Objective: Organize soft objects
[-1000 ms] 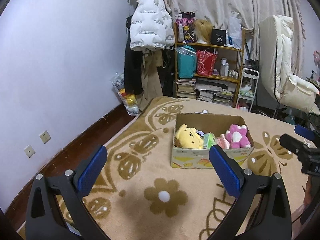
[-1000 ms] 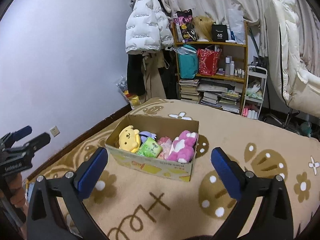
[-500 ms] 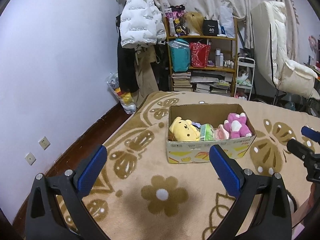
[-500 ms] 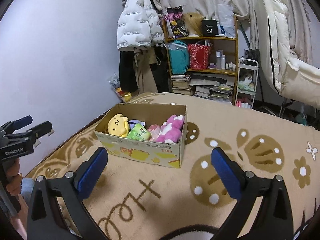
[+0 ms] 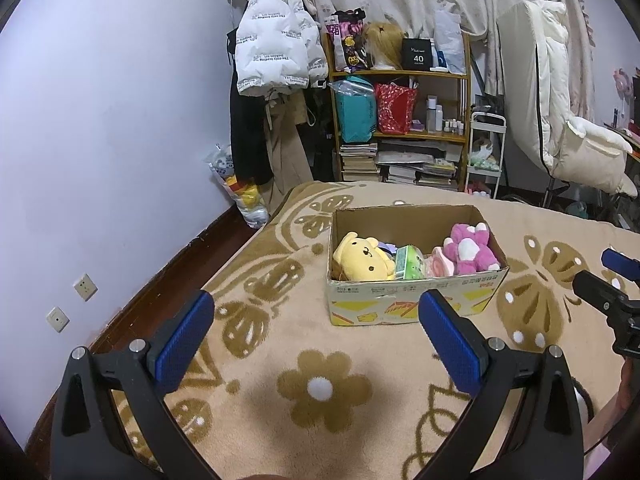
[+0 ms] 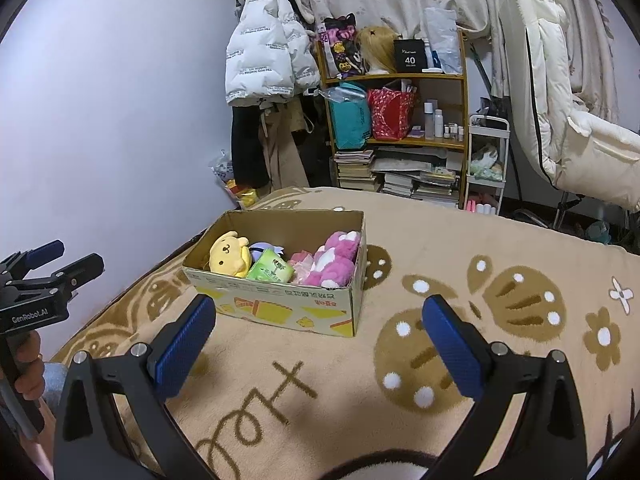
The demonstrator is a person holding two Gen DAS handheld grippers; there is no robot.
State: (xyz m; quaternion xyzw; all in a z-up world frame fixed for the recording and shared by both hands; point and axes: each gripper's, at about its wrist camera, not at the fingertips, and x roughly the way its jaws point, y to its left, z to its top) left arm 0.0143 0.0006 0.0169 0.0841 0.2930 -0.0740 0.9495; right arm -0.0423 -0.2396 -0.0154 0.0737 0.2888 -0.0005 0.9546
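An open cardboard box (image 5: 416,306) stands on the beige flowered blanket; it also shows in the right wrist view (image 6: 280,308). Inside lie a yellow dog plush (image 5: 362,257), a green tissue pack (image 5: 409,264), a pink frilly item (image 5: 438,265) and a pink-white plush (image 5: 470,249). The same toys show in the right wrist view: yellow plush (image 6: 231,254), green pack (image 6: 271,271), pink plush (image 6: 336,260). My left gripper (image 5: 316,340) is open and empty, held in front of the box. My right gripper (image 6: 318,344) is open and empty, to the right of the box.
The blanket (image 5: 320,360) covers a bed along the purple wall (image 5: 100,140). Behind stand a wooden shelf (image 5: 400,120) with bags and books, a hanging white puffer jacket (image 5: 276,48), a white trolley (image 5: 486,148) and a cream recliner chair (image 5: 572,120).
Both grippers have drawn slightly nearer the box and stay open. The toys in the box have not moved.
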